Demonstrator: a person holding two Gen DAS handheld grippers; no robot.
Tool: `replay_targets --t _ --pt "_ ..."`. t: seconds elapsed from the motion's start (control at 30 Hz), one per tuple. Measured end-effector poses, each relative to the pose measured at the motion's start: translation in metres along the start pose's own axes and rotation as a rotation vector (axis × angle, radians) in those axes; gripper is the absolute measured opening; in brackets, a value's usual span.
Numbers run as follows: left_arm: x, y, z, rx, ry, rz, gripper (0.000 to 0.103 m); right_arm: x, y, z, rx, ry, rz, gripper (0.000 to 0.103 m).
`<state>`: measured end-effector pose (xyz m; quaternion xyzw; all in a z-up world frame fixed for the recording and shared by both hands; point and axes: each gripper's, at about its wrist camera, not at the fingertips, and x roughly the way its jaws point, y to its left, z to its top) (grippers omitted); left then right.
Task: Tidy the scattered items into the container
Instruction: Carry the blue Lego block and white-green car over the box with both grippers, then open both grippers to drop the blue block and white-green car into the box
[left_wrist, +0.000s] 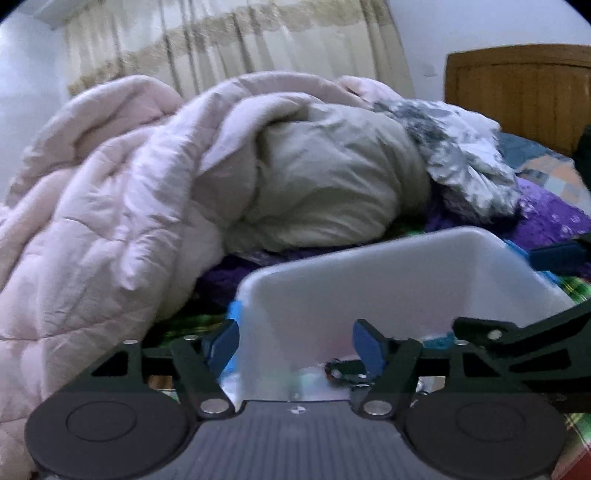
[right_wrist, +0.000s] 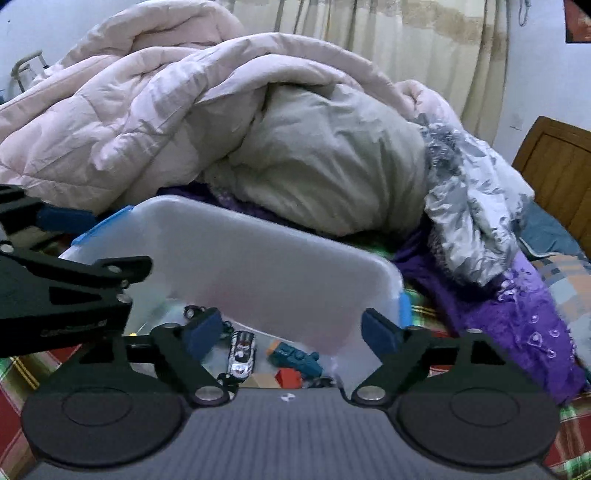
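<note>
Both grippers parked right over the translucent white plastic storage bin with blue latches (right_wrist: 258, 258), sitting on a red-and-green plaid bedsheet (right_wrist: 14, 384). Left gripper (left_wrist: 295, 341) spread wide, nothing between the blue pads, fingers straddling the bin's near wall. Right gripper (right_wrist: 291, 332) also spread apart and holding nothing, hanging just above the bin's open top.

Already down in the bin, seen from the right wrist: a small silver-and-black toy car (right_wrist: 242, 352), a teal plastic toy piece (right_wrist: 297, 360) just beside it, and a little red block (right_wrist: 290, 376) near the front edge. Some dark bits further back by the right gripper's left finger, too small and blurry to name. From the left wrist, only a dark tangled shape at the bin floor, can't tell what.

Crowded all around. Big rumpled pale pink quilt (left_wrist: 92, 192) with a beige-grey underside heaped right behind the bin, practically leaning on the far wall. Grey-and-white patterned cloth (right_wrist: 476, 206) flopped to the right of that, over a purple embroidered fabric (right_wrist: 517, 325) spilling beside the bin's right end. Wooden headboard (left_wrist: 524, 92) off at the far right, cream pleated curtains (left_wrist: 229, 48) along the back wall.
</note>
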<state>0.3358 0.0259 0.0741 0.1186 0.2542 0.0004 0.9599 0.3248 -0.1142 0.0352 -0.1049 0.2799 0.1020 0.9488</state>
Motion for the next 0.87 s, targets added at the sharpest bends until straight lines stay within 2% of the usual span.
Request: replay_targets --t 0.1,0.27,0.4,0.67,0.87 --pt "-0.008 0.004 0.003 -0.02 -0.003 -0.004 0.075 -0.004 -0.002 0.004 0.019 -0.002 -0.024 0.102" --pt "-0.016 0.006 0.01 -0.048 0.002 0.033 0.081 -0.011 -0.004 0.011 0.007 0.008 -0.061 0.103" --pt "-0.026 0.004 0.012 -0.029 -0.006 0.043 0.082 -0.018 -0.004 0.012 0.0 0.01 -0.08 0.103" --pt "-0.031 0.007 0.014 -0.09 0.046 -0.01 0.083 -0.027 -0.01 0.011 0.049 0.025 -0.075 0.103" --pt "-0.043 -0.008 0.012 -0.023 -0.008 0.021 0.083 -0.029 -0.019 0.006 0.083 0.047 -0.076 0.103"
